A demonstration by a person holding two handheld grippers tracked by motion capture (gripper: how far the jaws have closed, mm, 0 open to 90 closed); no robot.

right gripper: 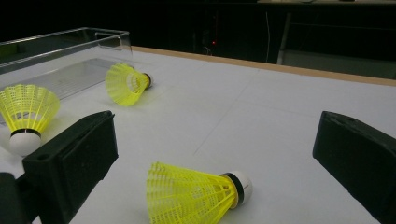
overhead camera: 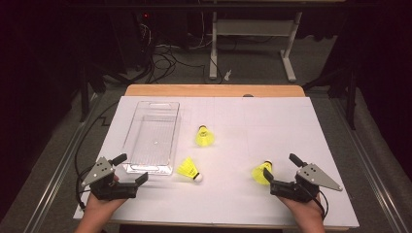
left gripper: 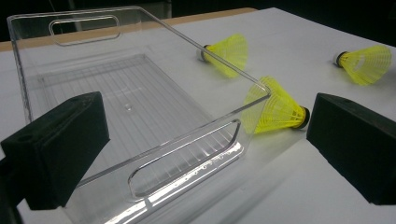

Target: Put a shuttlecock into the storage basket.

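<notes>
Three yellow shuttlecocks lie on the white tabletop point(overhead camera: 272, 126): one mid-table point(overhead camera: 205, 136), one at the front point(overhead camera: 188, 169), one to the right point(overhead camera: 262, 172). A clear plastic tray point(overhead camera: 145, 171) stands empty on the left. My left gripper point(overhead camera: 130, 168) is open just before the tray's near end; in the left gripper view its jaws point(left gripper: 208, 112) straddle the tray's near corner point(left gripper: 187, 154), with the front shuttlecock point(left gripper: 278, 109) beside it. My right gripper point(overhead camera: 281, 166) is open beside the right shuttlecock, which lies between its jaws point(right gripper: 218, 128) untouched point(right gripper: 196, 193).
The tabletop's wooden far edge point(overhead camera: 214, 90) shows beyond the white sheet. Behind the table the floor holds cables point(overhead camera: 165, 60) and a white desk frame point(overhead camera: 252, 43). In the right gripper view the tray point(right gripper: 60, 51) stands at the far left.
</notes>
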